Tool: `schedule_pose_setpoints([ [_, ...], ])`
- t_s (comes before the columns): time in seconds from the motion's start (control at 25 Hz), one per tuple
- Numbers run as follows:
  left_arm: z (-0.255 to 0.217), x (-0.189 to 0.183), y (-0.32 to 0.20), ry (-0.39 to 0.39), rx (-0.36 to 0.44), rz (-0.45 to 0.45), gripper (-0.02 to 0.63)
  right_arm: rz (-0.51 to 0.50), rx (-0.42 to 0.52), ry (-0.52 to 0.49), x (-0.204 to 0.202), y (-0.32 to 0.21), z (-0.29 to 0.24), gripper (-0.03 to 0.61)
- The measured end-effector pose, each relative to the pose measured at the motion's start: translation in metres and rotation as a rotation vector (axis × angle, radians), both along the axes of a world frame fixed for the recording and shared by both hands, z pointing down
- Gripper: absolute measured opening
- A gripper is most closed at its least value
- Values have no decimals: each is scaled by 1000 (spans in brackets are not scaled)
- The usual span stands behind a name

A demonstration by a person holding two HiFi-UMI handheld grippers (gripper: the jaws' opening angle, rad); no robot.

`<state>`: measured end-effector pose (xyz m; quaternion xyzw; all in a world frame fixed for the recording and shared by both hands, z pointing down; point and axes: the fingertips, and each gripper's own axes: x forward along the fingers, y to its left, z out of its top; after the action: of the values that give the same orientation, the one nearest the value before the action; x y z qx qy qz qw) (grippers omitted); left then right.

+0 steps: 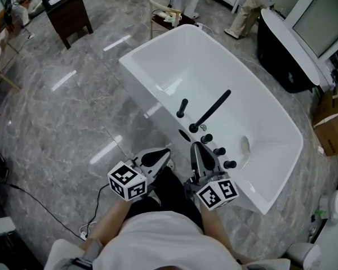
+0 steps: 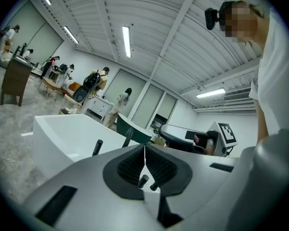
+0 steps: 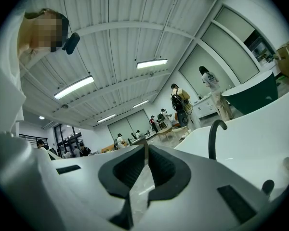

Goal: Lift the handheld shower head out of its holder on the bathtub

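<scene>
Two hand-held grippers, both clenched on nothing: your left hand-held gripper (image 1: 158, 157) hangs over the floor (image 1: 73, 111) beside the white bathtub (image 1: 147, 91), and your right hand-held gripper (image 1: 201, 155) is just short of its near edge. The black handheld shower head (image 1: 213, 110) sits in its holder (image 1: 194, 129) straight ahead of the right one. Its long axis slants away up and rightward across the tub, so your right hand looks nearer.

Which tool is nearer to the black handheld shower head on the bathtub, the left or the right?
Right. The right tool is just short of the handheld shower head, at the bathtub rim; the left tool is further left, over the floor.
</scene>
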<state>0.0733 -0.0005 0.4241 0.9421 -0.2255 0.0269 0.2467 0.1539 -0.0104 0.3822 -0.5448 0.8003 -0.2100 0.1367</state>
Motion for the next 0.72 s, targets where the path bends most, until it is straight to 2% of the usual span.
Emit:
schedule_pose_setpoints([
  [0.72, 1, 63, -105, -33, 10, 47, 12, -20, 39, -8, 45, -114, -4, 18],
])
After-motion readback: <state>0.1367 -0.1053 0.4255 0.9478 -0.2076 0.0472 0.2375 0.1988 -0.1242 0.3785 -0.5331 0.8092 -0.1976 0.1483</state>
